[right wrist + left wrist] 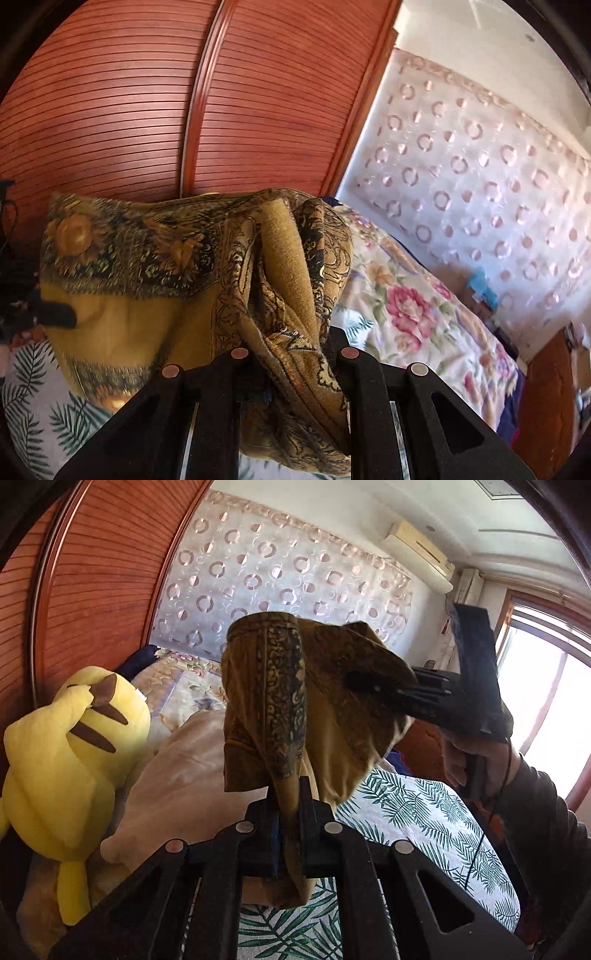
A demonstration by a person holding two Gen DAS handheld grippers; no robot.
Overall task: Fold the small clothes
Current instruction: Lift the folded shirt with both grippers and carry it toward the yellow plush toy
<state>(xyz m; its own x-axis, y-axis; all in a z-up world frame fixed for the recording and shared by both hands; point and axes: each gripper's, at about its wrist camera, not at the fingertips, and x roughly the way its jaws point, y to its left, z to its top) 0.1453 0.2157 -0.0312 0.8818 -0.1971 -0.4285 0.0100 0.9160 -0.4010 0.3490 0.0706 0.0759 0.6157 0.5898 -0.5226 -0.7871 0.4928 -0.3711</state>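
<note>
Garment (280, 701): one piece, mustard-yellow cloth with a dark paisley and sunflower border, held in the air between two grippers, above the bedding.

Left gripper (288, 805): jaws closed on a bunched edge of the garment; cloth passes between the fingers and hangs below them.

Right gripper (291, 354): jaws closed on a gathered, twisted fold of the garment; cloth spills over and beneath the fingers. In the left wrist view its dark fingers (391, 694) clamp the far right edge of the cloth, with the person's hand (465, 757) on the handle.

Beneath the jaws: one palm-leaf print sheet (424, 812), visible in both views.

Left wrist view only: one yellow plush toy (66, 760) to the left of the jaws, one beige blanket (184, 775) beside it, one wall air conditioner (421, 554) and one window (546, 701) far right.

Right wrist view only: one rose-print quilt (406, 314) to the right of the jaws.

Beyond the jaws, both views: one slatted wooden wardrobe (129, 110) and one ring-patterned curtain (277, 572).
</note>
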